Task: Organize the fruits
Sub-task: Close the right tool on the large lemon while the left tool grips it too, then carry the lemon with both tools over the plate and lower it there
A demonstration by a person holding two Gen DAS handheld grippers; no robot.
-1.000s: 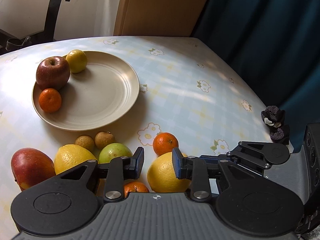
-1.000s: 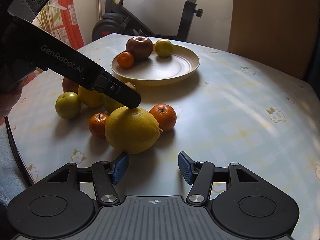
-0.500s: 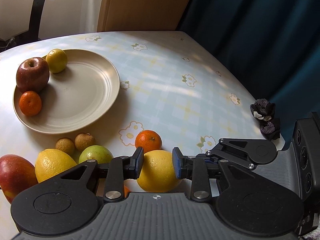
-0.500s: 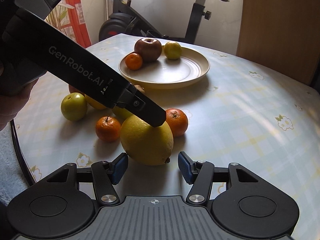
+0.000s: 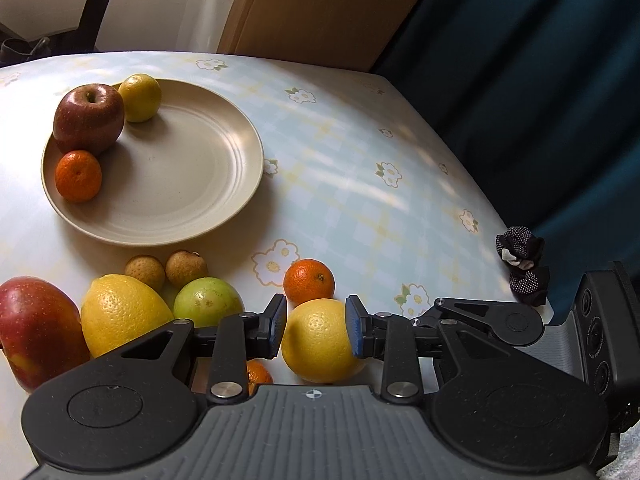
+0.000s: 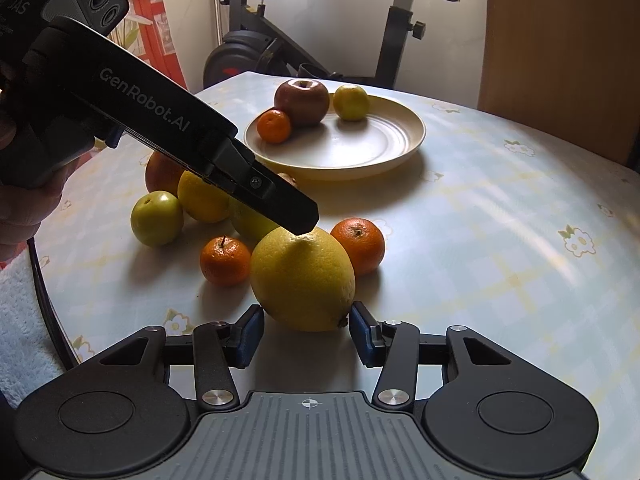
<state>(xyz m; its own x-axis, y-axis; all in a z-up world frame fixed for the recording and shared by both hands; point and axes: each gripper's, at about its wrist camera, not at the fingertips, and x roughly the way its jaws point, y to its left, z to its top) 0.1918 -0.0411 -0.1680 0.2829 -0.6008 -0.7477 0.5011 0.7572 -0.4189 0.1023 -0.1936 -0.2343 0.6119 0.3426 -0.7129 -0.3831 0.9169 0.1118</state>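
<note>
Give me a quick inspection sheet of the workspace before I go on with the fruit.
Surface: flowered tablecloth, no spills seen.
Job's things: plate holds apple, mandarin and small citrus; large lemon and other fruit lie loose on the cloth.
Clutter: dark fabric piece at the table edge.
Grippers: left gripper shut, tip at the lemon's top; right gripper closing, lemon between its jaws.
Cables: nothing seen.
Surroundings: exercise bike, dark curtain.

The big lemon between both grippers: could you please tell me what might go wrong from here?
1. The left gripper is shut on the lemon while the right gripper is closing around it too; the two could pull against each other.
2. Lifting may knock the tangerine touching it, which could roll.
</note>
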